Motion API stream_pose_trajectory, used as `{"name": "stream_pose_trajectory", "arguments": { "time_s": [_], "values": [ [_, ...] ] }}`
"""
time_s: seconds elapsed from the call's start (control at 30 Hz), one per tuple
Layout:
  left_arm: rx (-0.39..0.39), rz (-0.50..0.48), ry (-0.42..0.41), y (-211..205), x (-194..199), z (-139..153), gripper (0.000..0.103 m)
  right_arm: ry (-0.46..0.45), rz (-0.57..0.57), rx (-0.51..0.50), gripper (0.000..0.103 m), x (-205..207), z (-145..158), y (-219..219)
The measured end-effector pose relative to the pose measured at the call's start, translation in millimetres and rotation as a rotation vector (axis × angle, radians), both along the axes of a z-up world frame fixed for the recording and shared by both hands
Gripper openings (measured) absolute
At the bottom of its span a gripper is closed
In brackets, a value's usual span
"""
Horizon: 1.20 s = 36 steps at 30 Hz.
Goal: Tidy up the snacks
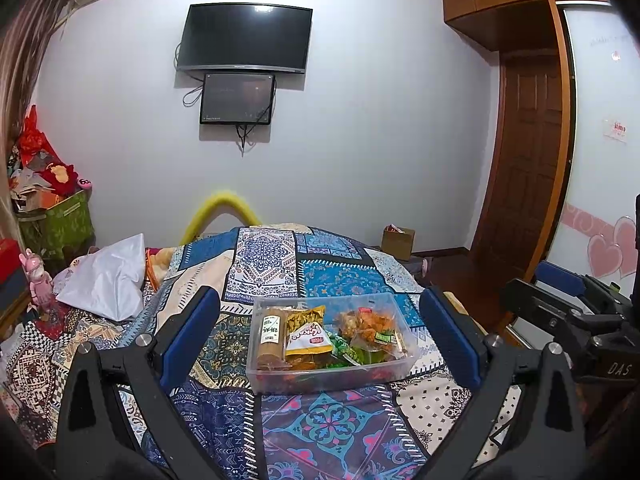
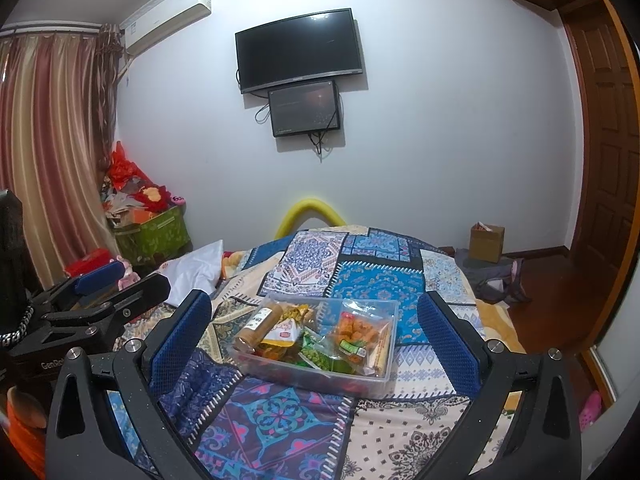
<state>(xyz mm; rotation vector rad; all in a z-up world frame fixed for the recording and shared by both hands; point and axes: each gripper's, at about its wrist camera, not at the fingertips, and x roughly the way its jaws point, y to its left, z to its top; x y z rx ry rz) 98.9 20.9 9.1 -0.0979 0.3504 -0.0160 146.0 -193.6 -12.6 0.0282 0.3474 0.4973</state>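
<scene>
A clear plastic bin [image 1: 328, 380] sits on the patchwork bedspread [image 1: 320, 428], a little ahead of both grippers. Inside lie a brown tube-shaped packet [image 1: 272, 336], a yellow snack bag [image 1: 308, 332], an orange snack bag [image 1: 368, 324] and green packets [image 1: 348, 352]. My left gripper [image 1: 320, 300] is open, empty, and framing the bin without touching it. The right gripper [image 2: 314, 300] is open too, with the same bin [image 2: 304, 376] ahead of its fingers. Each gripper shows at the edge of the other's view: the right one [image 1: 560, 280], the left one [image 2: 100, 280].
A white pillow [image 1: 108, 280] lies on the bed's left side. A yellow foam tube [image 1: 224, 208] arches behind the bed. A cardboard box [image 2: 486, 242] and a heap of clothes sit on the wooden floor at right, near a door [image 1: 524, 168]. A full green crate [image 2: 154, 228] stands by the curtain.
</scene>
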Motion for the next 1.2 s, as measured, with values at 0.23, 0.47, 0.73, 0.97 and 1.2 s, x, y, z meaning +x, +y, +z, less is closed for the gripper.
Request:
{"name": "stream_pose_trajectory", "arguments": {
  "time_s": [0.23,0.47,0.73,0.97,1.2],
  "values": [
    [-0.002,-0.007,0.001,0.0,0.7,0.2,0.101,0.0,0.001,-0.005,0.103,-1.3,-2.7,1.9],
    [-0.004,-0.006,0.003,1.4,1.5,-0.2,0.101,0.002,0.003,-0.004,0.103,-1.9,-3.4,2.8],
    [-0.006,-0.014,0.008,2.2,1.8,-0.1,0.101,0.008,0.002,-0.004,0.103,-1.1,-4.4,2.9],
    [-0.003,-0.03,0.007,-0.3,1.1,-1.0,0.101,0.012,0.001,-0.002,0.103,-0.7,-4.9,2.1],
    [-0.037,-0.012,0.015,3.3,2.2,-2.6,0.102,0.015,0.001,-0.005,0.103,0.2,-5.9,2.4]
  ]
}}
